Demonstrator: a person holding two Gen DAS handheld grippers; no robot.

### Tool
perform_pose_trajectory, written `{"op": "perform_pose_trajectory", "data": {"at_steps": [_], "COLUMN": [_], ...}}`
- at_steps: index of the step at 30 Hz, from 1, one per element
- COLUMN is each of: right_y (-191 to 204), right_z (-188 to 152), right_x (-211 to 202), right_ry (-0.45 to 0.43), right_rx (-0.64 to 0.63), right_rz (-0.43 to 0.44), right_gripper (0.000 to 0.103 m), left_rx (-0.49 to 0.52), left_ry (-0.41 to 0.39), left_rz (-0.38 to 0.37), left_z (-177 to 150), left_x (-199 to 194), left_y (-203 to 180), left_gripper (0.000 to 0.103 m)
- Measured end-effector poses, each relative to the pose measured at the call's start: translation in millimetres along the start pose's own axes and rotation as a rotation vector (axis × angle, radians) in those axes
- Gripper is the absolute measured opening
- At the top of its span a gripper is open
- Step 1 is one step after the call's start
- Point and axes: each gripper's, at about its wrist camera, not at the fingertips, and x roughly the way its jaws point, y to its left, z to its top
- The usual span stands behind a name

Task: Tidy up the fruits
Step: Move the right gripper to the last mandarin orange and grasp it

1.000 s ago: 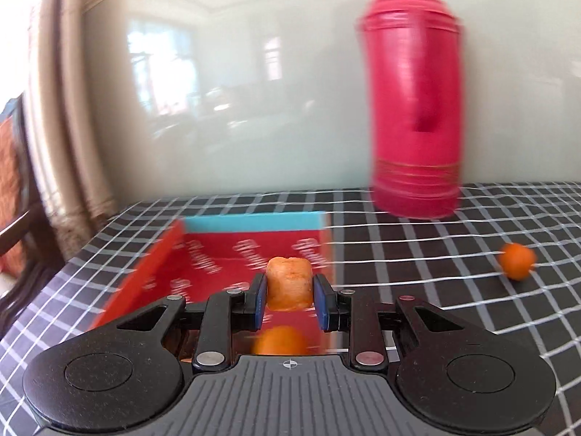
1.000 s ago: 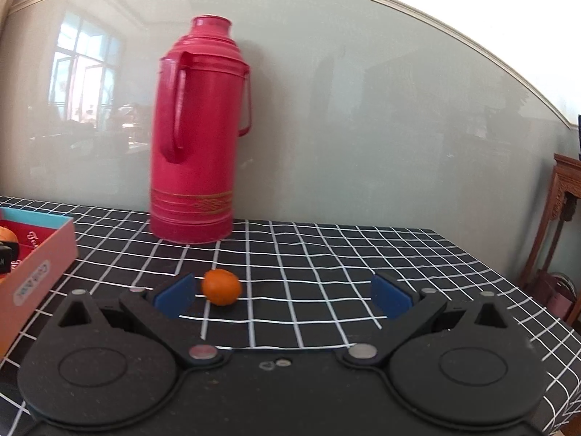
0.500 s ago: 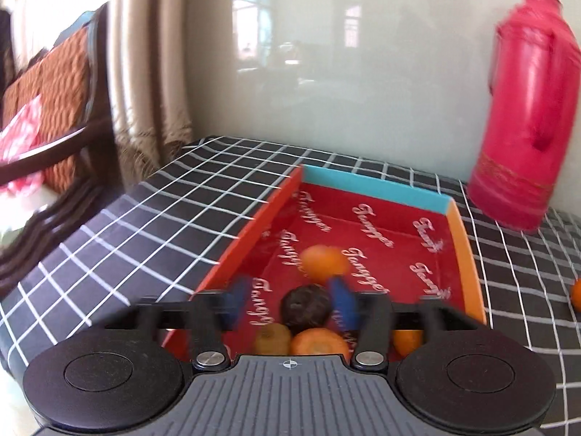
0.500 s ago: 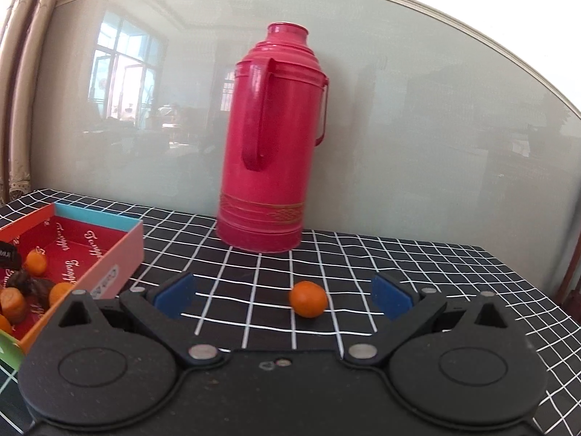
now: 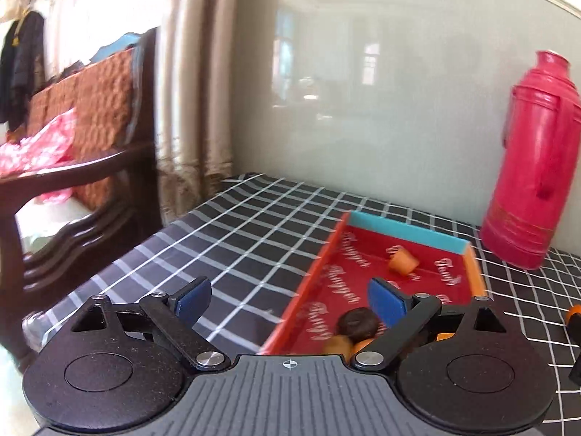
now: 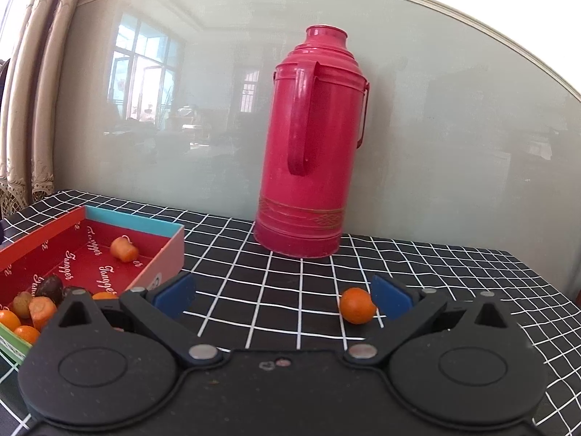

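Right wrist view shows most fruit already in the red box (image 6: 165, 254) at the left, with 1 orange (image 6: 357, 305) left on the tablecloth (image 6: 254, 301) near the thermos (image 6: 308, 152), while both the right gripper (image 6: 283, 296) and left gripper (image 5: 288, 296) are spread and empty.

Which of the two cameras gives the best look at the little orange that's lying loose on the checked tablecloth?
The right wrist view. There the loose orange shows whole and sharp on the tablecloth, in front of the red thermos, just inside the open right gripper. The left wrist view catches only an orange sliver at its right edge, too cut off to identify.
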Motion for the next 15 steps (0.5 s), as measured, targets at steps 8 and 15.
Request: {"op": "perform_pose_trajectory", "data": {"at_steps": [8,15], "right_y": [11,3], "right_z": [2,0], "right_x": [5,19], "right_ry": [0.007,0.041], "right_rx": [-0.017,-0.028], "right_rz": [0.014,-0.013], "right_gripper": [0.097,0.097], "left_rx": [-0.036,-0.053], "left_ry": [0.007,-0.007], "left_rz": [0.127,0.184], "left_z": [-13,-21], "left_x": [-13,-19], "left_y": [45,64], "left_gripper": [0.1,0.103]}}
